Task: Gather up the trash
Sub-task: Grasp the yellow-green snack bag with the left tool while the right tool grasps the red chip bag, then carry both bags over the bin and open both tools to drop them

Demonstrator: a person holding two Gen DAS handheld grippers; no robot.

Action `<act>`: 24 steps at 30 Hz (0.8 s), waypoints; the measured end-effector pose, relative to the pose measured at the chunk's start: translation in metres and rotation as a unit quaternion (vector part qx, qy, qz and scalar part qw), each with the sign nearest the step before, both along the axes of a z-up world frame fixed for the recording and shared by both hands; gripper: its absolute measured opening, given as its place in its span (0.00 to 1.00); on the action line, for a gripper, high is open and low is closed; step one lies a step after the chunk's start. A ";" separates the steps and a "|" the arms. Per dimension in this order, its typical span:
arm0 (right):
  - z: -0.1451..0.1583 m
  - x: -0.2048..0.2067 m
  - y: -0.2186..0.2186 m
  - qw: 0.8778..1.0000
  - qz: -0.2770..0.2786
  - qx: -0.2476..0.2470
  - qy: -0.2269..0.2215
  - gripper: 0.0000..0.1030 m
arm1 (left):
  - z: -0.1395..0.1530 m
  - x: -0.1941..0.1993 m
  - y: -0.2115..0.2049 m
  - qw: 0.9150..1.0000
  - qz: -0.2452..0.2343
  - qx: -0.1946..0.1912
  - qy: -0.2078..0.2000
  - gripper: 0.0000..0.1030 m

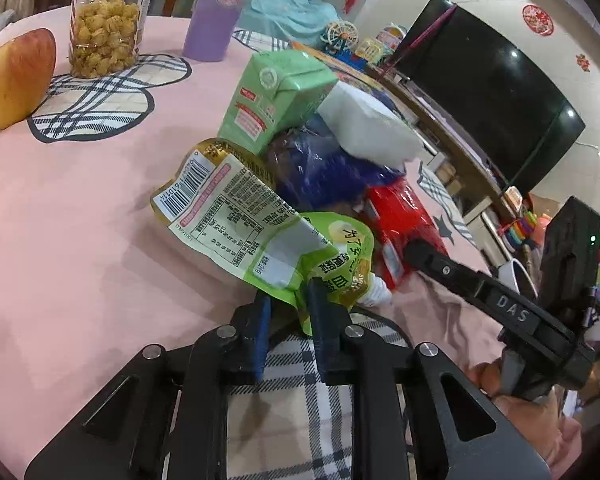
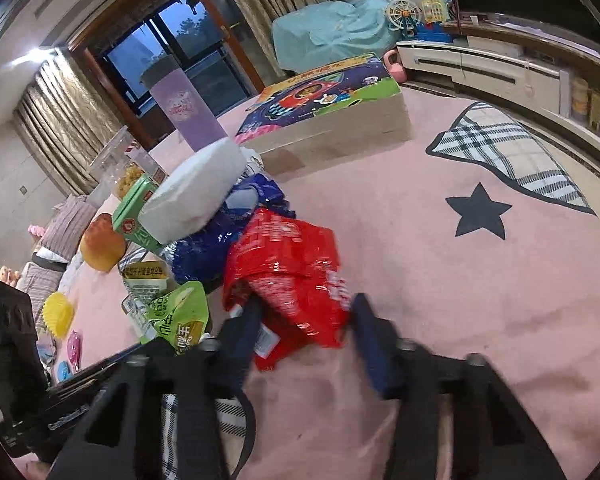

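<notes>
A pile of trash lies on the pink tablecloth (image 1: pixel 80 240): a green-and-gold snack pouch (image 1: pixel 240 216), a green drink carton (image 1: pixel 276 96), a blue wrapper (image 1: pixel 324 172), a white packet (image 1: pixel 368 124) and a red wrapper (image 1: pixel 404 224). My left gripper (image 1: pixel 288 300) is shut on the near edge of the green pouch. My right gripper (image 2: pixel 304 312) is open, its fingers on either side of the red wrapper's (image 2: pixel 288 268) near end. The pouch (image 2: pixel 176 316), blue wrapper (image 2: pixel 208 252), white packet (image 2: pixel 196 196) and carton (image 2: pixel 134 212) also show in the right wrist view.
An apple (image 1: pixel 14 80), a jar of popcorn (image 1: pixel 104 28) and a purple bottle (image 1: pixel 216 8) stand at the far side of the table. A colourful boxed book (image 2: pixel 324 104) lies behind the pile. A TV (image 1: pixel 488 92) stands on a low cabinet beyond the table.
</notes>
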State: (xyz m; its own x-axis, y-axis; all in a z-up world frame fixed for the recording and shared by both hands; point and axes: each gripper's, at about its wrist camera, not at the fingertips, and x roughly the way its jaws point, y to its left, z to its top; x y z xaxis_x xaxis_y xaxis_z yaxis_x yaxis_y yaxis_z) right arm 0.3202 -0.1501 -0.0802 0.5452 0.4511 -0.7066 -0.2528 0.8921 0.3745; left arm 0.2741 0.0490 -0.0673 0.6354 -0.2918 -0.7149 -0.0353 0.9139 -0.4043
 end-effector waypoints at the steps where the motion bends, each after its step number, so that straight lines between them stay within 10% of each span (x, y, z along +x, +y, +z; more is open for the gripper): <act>1: 0.000 -0.001 0.000 1.000 0.001 0.001 0.001 0.27 | 0.001 -0.002 0.000 1.000 -0.002 -0.004 -0.005 0.09; 7: 0.000 -0.015 -0.011 1.000 0.000 0.014 0.004 0.05 | 0.014 -0.020 -0.007 0.999 -0.010 0.002 -0.032 0.05; 24: 0.026 -0.080 -0.061 0.999 -0.037 0.017 -0.026 0.04 | 0.030 -0.060 -0.056 0.997 -0.067 -0.018 -0.040 0.04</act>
State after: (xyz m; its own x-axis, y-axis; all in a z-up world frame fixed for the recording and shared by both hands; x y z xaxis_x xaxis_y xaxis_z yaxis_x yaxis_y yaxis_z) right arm 0.2405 -0.2109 -0.0546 0.6131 0.4310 -0.6621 -0.2059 0.8963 0.3928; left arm 0.2141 -0.0073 -0.0371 0.6437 -0.4025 -0.6509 0.1210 0.8934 -0.4327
